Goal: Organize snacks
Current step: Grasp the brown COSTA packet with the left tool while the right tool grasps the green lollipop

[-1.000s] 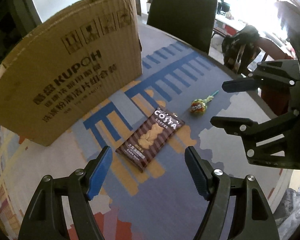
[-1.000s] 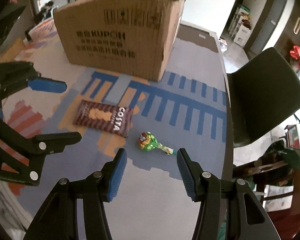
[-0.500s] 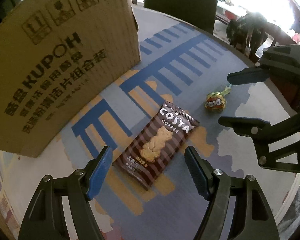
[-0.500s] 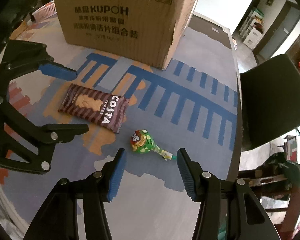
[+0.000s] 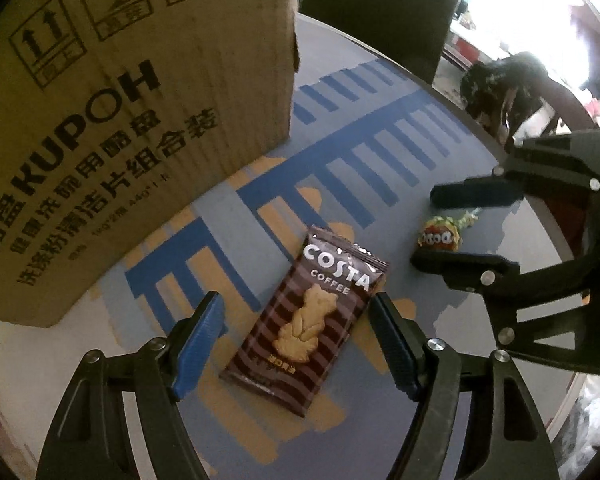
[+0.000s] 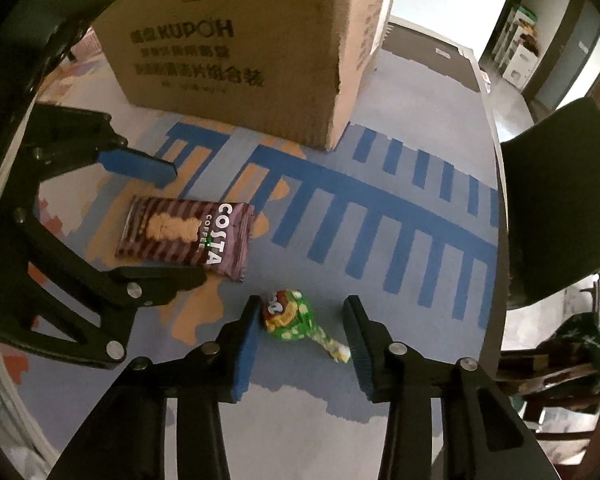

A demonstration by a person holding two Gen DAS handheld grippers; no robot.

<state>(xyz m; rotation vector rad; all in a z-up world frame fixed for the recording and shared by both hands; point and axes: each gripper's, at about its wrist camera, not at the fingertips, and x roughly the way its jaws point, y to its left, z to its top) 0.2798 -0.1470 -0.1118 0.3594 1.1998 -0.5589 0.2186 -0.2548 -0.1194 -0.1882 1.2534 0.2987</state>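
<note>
A brown Costa Coffee biscuit pack point(image 5: 306, 320) lies flat on the patterned table, between the fingers of my open left gripper point(image 5: 298, 340); it also shows in the right wrist view point(image 6: 188, 234). A green-wrapped lollipop point(image 6: 294, 318) lies between the fingers of my open right gripper point(image 6: 302, 334), its stick pointing toward the right finger. In the left wrist view the lollipop point(image 5: 440, 234) sits between the right gripper's fingers point(image 5: 460, 264). Neither snack is gripped. In the right wrist view my left gripper point(image 6: 172, 224) straddles the pack.
A large open KUPOH cardboard box point(image 5: 112, 112) stands just behind the snacks, also in the right wrist view point(image 6: 260, 48). A dark chair point(image 6: 556, 200) stands at the table's right edge. The table edge point(image 5: 556, 216) runs close behind the lollipop.
Both grippers have come down and forward. The left one now straddles the biscuit pack and the right one straddles the lollipop. The snacks have not moved.
</note>
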